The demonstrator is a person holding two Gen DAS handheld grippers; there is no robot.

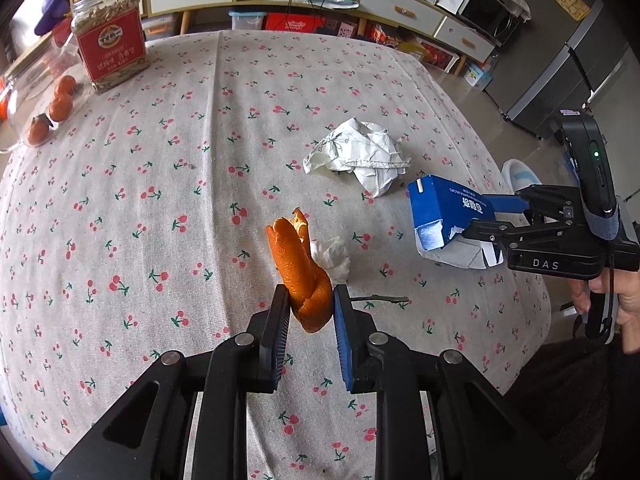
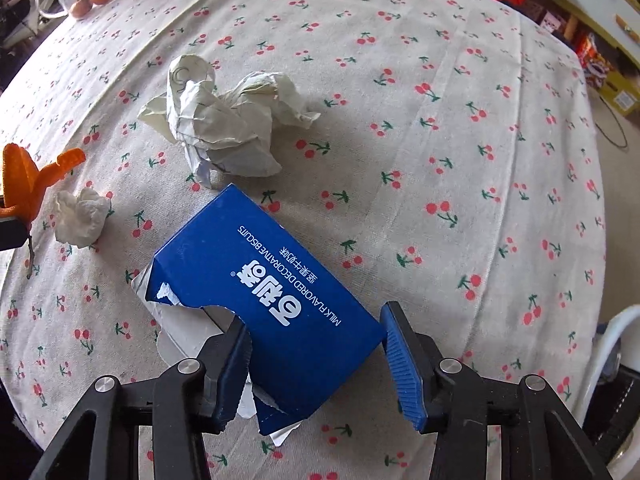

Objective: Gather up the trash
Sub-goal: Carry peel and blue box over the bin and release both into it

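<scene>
Orange peel (image 1: pixel 303 270), one curled piece, is pinched between the two pads of the left gripper (image 1: pixel 310 304), its lower end clamped and its ragged upper end standing up past the fingertips (image 1: pixel 280 308). One small white tissue wad (image 1: pixel 332 258) lies on the cherry-print tablecloth (image 1: pixel 160 200) just beyond the peel, and one thin twig (image 1: pixel 380 299) lies beside the right-hand pad. One larger ball of crumpled paper (image 1: pixel 360 156) sits farther out, near the middle of the table.

One blue biscuit box (image 2: pixel 272 304), torn open at one end with white inner card showing, sits between the two pads of the right gripper (image 2: pixel 316 344). The left pad presses against the torn side of the box; the right pad meets the box's corner, and the pictures do not settle whether the grip is firm. In the left wrist view the box appears raised at its far end, its torn end low by the cloth.

At the far left edge stand one clear jar of seeds (image 1: pixel 110 38) with a red label and one glass vessel (image 1: pixel 24 96), with three small oranges (image 1: pixel 60 106) by them.
</scene>
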